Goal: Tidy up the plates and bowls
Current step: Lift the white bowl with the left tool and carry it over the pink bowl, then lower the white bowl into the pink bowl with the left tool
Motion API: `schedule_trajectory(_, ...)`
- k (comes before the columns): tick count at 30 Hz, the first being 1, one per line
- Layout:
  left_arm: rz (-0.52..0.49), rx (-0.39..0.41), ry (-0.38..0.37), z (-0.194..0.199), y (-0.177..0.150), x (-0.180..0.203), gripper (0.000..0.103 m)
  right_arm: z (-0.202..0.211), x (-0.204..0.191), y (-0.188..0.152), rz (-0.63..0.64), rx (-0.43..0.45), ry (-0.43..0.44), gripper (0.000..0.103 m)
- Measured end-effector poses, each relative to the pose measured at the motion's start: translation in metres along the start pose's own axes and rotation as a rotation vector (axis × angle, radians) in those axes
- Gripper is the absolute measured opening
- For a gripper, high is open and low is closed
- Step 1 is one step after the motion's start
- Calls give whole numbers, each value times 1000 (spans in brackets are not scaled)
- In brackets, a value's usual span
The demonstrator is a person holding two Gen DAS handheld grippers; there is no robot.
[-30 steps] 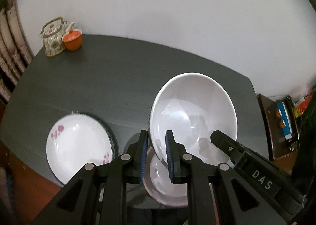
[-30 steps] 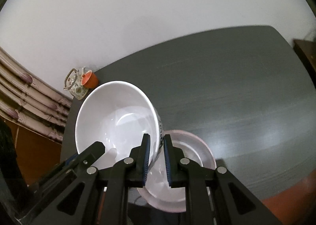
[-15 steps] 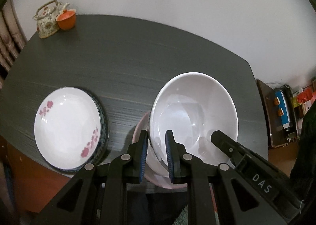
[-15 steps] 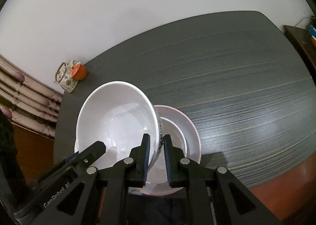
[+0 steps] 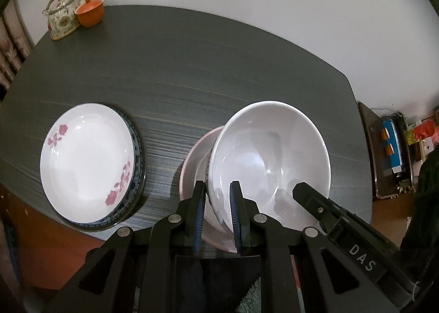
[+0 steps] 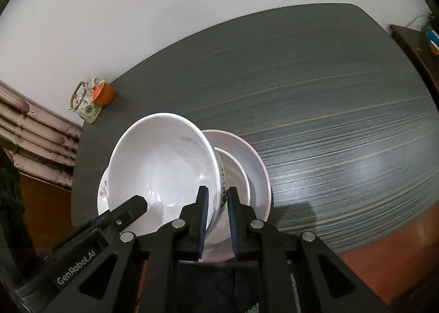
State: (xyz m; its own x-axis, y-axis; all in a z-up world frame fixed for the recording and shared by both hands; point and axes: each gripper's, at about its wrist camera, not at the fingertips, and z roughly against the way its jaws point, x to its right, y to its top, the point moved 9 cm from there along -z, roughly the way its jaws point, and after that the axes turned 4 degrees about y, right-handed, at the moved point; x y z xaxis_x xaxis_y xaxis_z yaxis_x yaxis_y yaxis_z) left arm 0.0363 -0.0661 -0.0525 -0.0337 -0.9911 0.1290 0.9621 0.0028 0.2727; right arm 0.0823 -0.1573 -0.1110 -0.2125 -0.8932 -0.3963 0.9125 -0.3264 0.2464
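**Big bowl lowered onto the pink stack**

Over the last second both grippers brought the big white bowl (image 5: 270,159) down; it went from hanging clear above the pink-rimmed plate (image 6: 258,159) to sitting in the smaller bowl (image 6: 237,173) on it, tilted. Left gripper (image 5: 217,213) and right gripper (image 6: 216,215) jaws were clenched on opposite rim walls. Seating looked near done; release likely next. Floral plate (image 5: 86,163) sat apart on the counter (image 5: 219,71).

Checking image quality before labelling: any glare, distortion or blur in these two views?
Left wrist: sharp, fisheye bends the table edge, soft highlights inside the big white bowl. Right wrist: sharp too, broad sheen on the tabletop at right, dark vignette corners.
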Motion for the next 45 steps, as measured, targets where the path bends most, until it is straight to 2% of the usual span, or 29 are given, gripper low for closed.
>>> schedule_trajectory(23,5,-62,15,-20,0,4,15,-19,8,-4,-16,-40,-11,16)
schedule_trajectory(45,4,-77,45,-39,-7,10,15,-30,18,-5,-37,-73,-4,16)
